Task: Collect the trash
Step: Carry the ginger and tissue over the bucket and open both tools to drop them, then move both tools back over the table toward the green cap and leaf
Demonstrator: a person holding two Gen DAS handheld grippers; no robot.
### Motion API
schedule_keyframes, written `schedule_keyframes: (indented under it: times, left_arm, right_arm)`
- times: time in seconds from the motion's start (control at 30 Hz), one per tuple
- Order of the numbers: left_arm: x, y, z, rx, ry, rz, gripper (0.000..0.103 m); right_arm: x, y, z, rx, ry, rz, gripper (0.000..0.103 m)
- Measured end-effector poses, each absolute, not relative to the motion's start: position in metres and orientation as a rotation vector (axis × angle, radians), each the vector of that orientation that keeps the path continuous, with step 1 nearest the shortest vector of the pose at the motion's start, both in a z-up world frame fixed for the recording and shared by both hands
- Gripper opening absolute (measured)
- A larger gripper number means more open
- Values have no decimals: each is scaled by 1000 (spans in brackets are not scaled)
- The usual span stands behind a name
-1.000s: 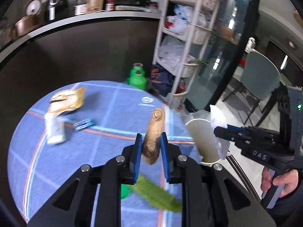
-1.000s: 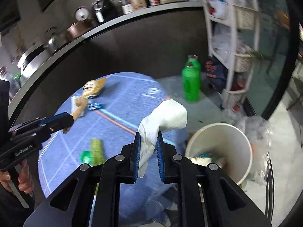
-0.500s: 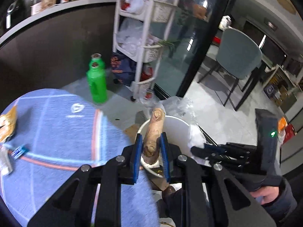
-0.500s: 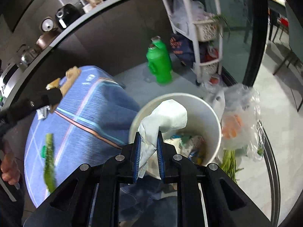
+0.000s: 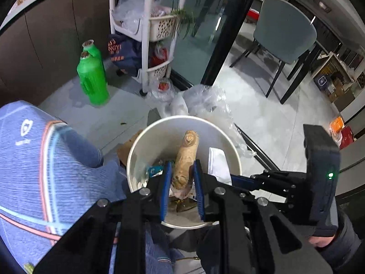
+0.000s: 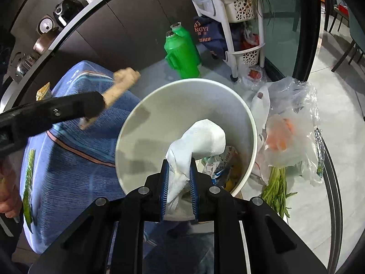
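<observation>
My left gripper [image 5: 181, 178] is shut on a tan piece of ginger root [image 5: 185, 159] and holds it above the open mouth of the white trash bin [image 5: 136, 146]. My right gripper [image 6: 179, 178] is shut on a crumpled white paper tissue [image 6: 200, 141] and holds it over the same bin [image 6: 146, 105]. The bin holds wrappers and scraps at its bottom. In the right wrist view the left gripper [image 6: 57, 111] with the ginger [image 6: 121, 84] reaches in from the left. In the left wrist view the right gripper [image 5: 257, 180] comes in from the right with the tissue [image 5: 217, 162].
A blue-clothed round table [image 6: 68, 150] stands left of the bin, with a green wrapper [image 6: 28, 178] and a snack bag [image 6: 43, 92] on it. Green jugs [image 6: 182, 52], a white basket rack [image 6: 241, 16], plastic bags with vegetables [image 6: 289, 137] and a grey chair [image 5: 282, 32] surround the bin.
Both grippers have swung from over the table to above the bin, each still holding its item. The bin now fills the middle of both views.
</observation>
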State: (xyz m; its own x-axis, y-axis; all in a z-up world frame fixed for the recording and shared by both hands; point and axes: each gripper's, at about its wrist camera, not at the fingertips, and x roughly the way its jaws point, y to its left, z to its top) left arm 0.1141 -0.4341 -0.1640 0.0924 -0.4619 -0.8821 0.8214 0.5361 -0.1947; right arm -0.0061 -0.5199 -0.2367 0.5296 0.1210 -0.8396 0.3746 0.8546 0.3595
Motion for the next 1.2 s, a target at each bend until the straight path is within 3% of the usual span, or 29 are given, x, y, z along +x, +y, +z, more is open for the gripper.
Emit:
schedule_keyframes:
  times: [0.13, 0.2, 0.27, 0.33, 0.4, 0.6, 1.2]
  left_arm:
    - [115, -440, -172, 417, 1118, -983, 22]
    - [112, -442, -172, 430, 1104, -975, 25]
    - [113, -440, -170, 418, 1092, -966, 55]
    - [115, -440, -167, 401, 1066, -948, 68]
    - [117, -438, -163, 385, 1052, -937, 76]
    - [122, -430, -146, 333, 998, -900, 100]
    - [114, -369, -85, 239, 901, -797, 99]
  right_arm:
    - [-4, -522, -239, 542, 1015, -154, 20]
    - [-2, -521, -240, 531, 1015, -152, 27]
    - [-3, -519, -240, 510, 1003, -145, 38]
    - [-5, -518, -238, 495, 984, -140, 49]
    - [-8, -517, -235, 477, 965, -131, 64]
    - [-14, -512, -222, 413, 918, -120, 96]
    - [-16, -484, -159, 357, 868, -119, 95]
